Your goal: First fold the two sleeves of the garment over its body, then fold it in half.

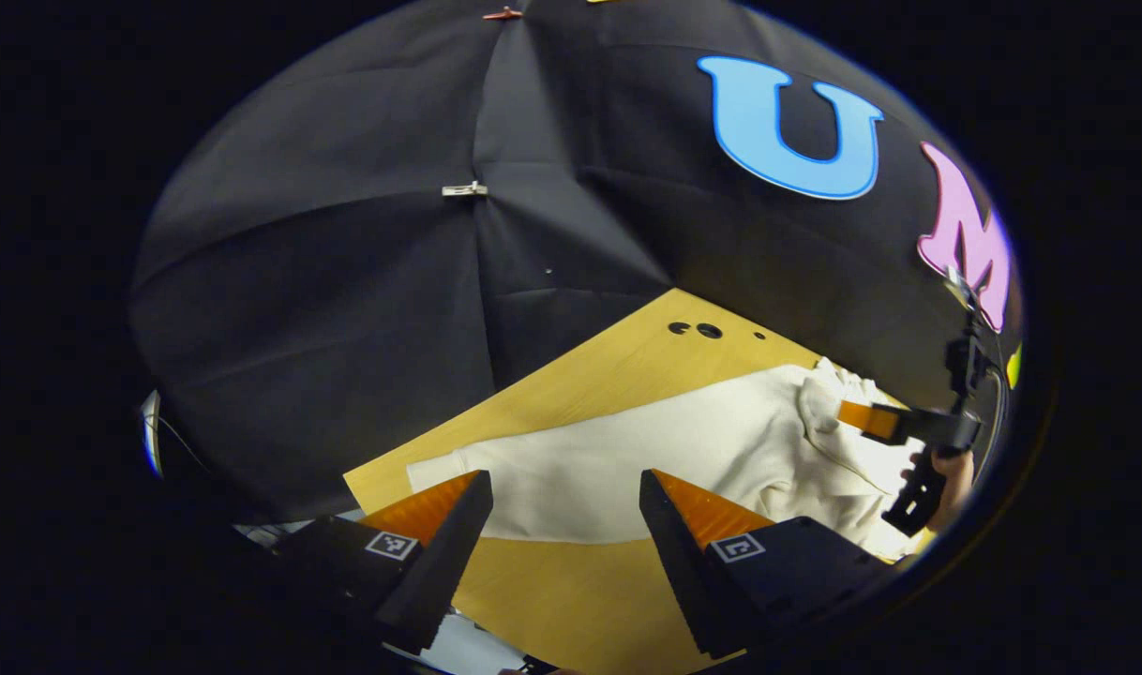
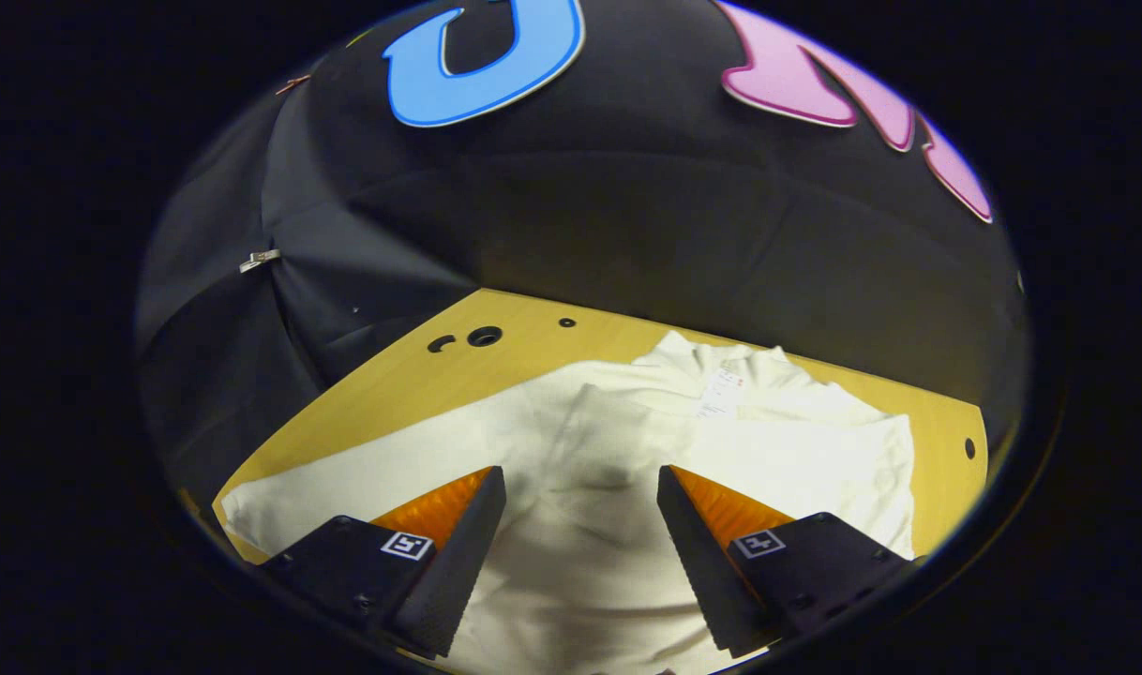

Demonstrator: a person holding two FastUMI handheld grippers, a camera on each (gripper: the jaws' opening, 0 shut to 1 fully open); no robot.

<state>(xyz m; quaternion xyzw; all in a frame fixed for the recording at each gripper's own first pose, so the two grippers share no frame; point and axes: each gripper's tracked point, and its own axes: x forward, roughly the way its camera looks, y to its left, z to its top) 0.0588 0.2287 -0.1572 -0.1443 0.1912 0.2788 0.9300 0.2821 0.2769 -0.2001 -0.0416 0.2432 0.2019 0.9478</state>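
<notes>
On the table (image 2: 365, 394), the garment (image 2: 627, 450) lies collar toward the wall; both grippers (image 1: 565, 525) (image 2: 580, 525) gape, empty.

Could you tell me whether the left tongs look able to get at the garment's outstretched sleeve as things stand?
Probably yes. The left tongs are open and point at the sleeve, which lies flat on the wooden table with nothing between. The right tongs hover over the far end of the garment.

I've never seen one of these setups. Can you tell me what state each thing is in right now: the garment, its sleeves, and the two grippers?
Garment: lying on the wooden table, not yet folded in half.
Left sleeve: spread out flat to the side.
Right sleeve: appears folded over the body.
Left gripper: open, holding nothing, over the table edge.
Right gripper: open, holding nothing, above the garment.
</notes>
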